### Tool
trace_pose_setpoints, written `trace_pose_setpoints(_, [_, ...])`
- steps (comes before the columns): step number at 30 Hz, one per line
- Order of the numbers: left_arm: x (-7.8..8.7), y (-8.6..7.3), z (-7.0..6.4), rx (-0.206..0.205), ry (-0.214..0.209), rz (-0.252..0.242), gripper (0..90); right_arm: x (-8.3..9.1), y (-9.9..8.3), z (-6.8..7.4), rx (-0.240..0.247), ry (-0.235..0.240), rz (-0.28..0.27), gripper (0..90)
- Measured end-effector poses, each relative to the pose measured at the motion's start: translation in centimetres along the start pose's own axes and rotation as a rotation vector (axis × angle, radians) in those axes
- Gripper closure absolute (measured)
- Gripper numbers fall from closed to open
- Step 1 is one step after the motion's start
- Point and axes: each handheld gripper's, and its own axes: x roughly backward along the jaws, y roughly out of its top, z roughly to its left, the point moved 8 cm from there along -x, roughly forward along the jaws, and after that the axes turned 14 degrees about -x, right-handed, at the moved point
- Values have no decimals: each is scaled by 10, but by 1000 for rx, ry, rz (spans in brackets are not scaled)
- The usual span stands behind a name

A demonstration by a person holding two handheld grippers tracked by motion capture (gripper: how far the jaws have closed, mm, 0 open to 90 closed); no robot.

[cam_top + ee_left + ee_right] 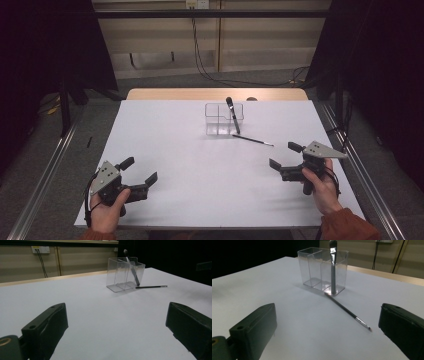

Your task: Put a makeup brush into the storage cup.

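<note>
A clear plastic holder point(223, 119) point(125, 273) point(322, 271) with compartments stands at the far middle of the white table. A dark brush point(232, 115) point(131, 266) point(333, 270) leans upright in its right compartment. A thin dark brush point(252, 140) point(150, 286) point(348, 311) lies flat on the table just right of the holder. My left gripper point(139, 171) point(116, 327) is open near the front left, with nothing between its jaws. My right gripper point(285, 155) point(327, 327) is open at the right, with nothing held.
The white table top point(200, 165) ends in a wooden strip point(215, 94) at the far edge. Cables point(200, 60) hang down the back wall. Metal rails point(45, 170) run along both sides of the table.
</note>
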Motion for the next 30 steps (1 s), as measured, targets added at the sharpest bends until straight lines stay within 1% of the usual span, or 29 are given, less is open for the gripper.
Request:
trace_pose_setpoints(2, [0, 0, 0, 0, 1, 2, 39, -3, 4, -1, -6, -2, -8, 19])
trace_pose_setpoints(7, [0, 0, 0, -1, 1, 3, 39, -13, 13, -2, 8, 9, -12, 19])
trace_pose_setpoints(8, [0, 0, 0, 0, 1, 1, 39, -15, 14, -2, 17, 4, -10, 19])
trace_pose_setpoints(11, [0, 0, 1, -3, 2, 2, 38, -19, 20, -2, 27, 8, -20, 19])
trace_pose_setpoints(15, [0, 0, 0, -2, 0, 1, 39, -25, 27, -3, 15, 7, -19, 22])
trace_pose_setpoints(18, [0, 0, -1, -4, -5, 1, 37, -29, 29, -3, 18, 14, 2, 27])
trace_pose_setpoints(20, [0, 0, 0, -3, -5, 0, 37, -32, 29, -3, 7, 29, 14, 38])
trace_pose_setpoints(22, [0, 0, 0, -3, -2, 0, 37, -36, 28, -5, 32, 21, 33, 42])
trace_pose_setpoints(25, [0, 0, 0, -3, -3, 0, 37, -40, 31, -6, 20, 28, 46, 43])
trace_pose_setpoints(26, [0, 0, 0, -4, -2, 1, 37, -42, 33, -8, 29, 23, 57, 42])
trace_pose_setpoints(27, [0, 0, 0, -3, -3, 1, 37, -43, 35, -9, 32, 22, 53, 42])
trace_pose_setpoints(28, [0, 0, 0, -4, -4, 2, 37, -44, 37, -9, 19, 26, 56, 39])
trace_pose_setpoints(30, [0, 0, 0, -6, -3, 2, 37, -47, 39, -12, 30, 28, 72, 30])
